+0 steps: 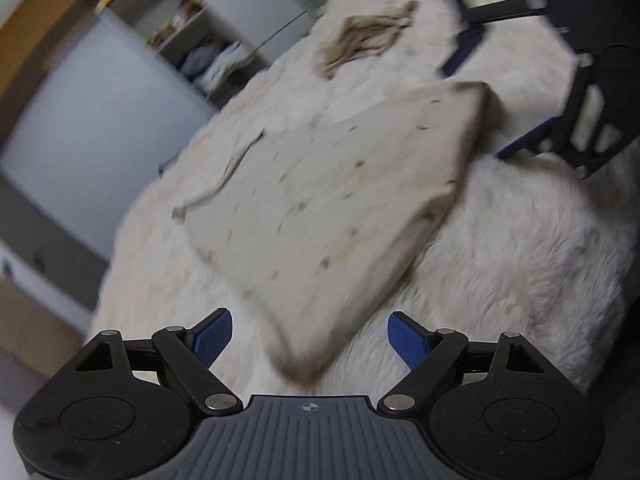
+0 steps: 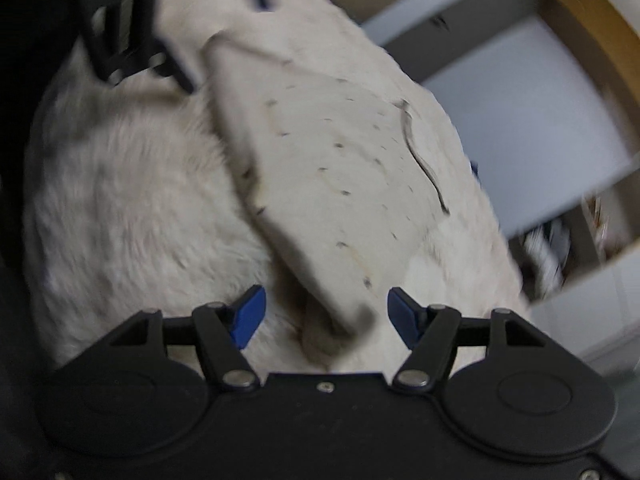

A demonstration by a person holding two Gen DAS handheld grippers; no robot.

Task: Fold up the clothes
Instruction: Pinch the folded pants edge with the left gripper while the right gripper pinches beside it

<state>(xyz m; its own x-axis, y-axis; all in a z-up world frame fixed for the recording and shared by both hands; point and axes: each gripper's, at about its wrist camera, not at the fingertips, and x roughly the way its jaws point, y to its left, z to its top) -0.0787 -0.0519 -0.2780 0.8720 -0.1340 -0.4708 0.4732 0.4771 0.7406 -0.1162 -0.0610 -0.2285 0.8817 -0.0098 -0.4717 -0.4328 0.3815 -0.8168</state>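
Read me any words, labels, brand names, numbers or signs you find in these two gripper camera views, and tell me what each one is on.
None can be read.
The folded cream garment shows only small dark specks, no lettering.
The left gripper body carries a small crosshair mark, not text.
The right gripper body shows no writing.
Items on the background shelf are too blurred to tell.

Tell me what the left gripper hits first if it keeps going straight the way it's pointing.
Most likely the near corner of the folded cream garment, which lies just ahead between the open fingers of the left gripper on the fluffy white cover. The frame is blurred, so depth is uncertain.
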